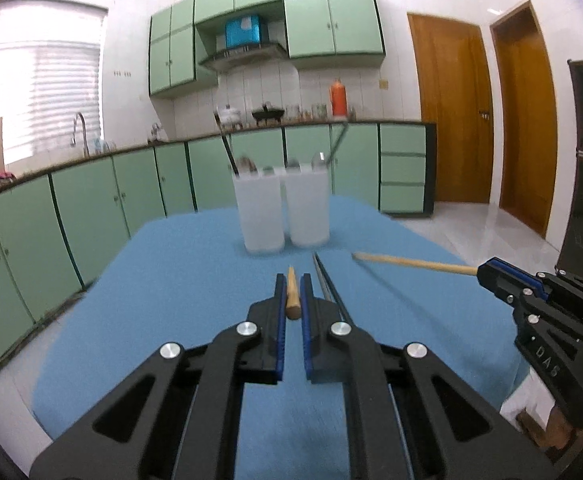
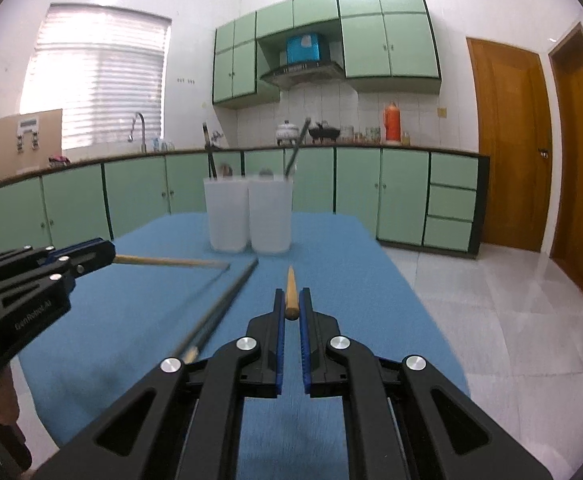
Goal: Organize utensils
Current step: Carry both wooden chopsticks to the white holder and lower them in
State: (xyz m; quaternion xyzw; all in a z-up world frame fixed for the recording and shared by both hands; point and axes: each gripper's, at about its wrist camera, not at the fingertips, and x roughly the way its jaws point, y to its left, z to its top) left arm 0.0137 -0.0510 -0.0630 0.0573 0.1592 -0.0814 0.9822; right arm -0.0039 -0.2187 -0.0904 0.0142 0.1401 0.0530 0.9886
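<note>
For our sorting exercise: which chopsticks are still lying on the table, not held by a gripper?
The dark pair lying on the blue cloth; each wooden chopstick is held in a gripper.

The dark chopsticks on the table are smeared by motion blur in the right wrist view, and their near ends pass out of sight behind the gripper frame in both views. What stands inside the two cups is hidden by their frosted walls, only blurred tops and two dark handles showing above the rims. The jars on the far worktop are too small to identify.
</note>
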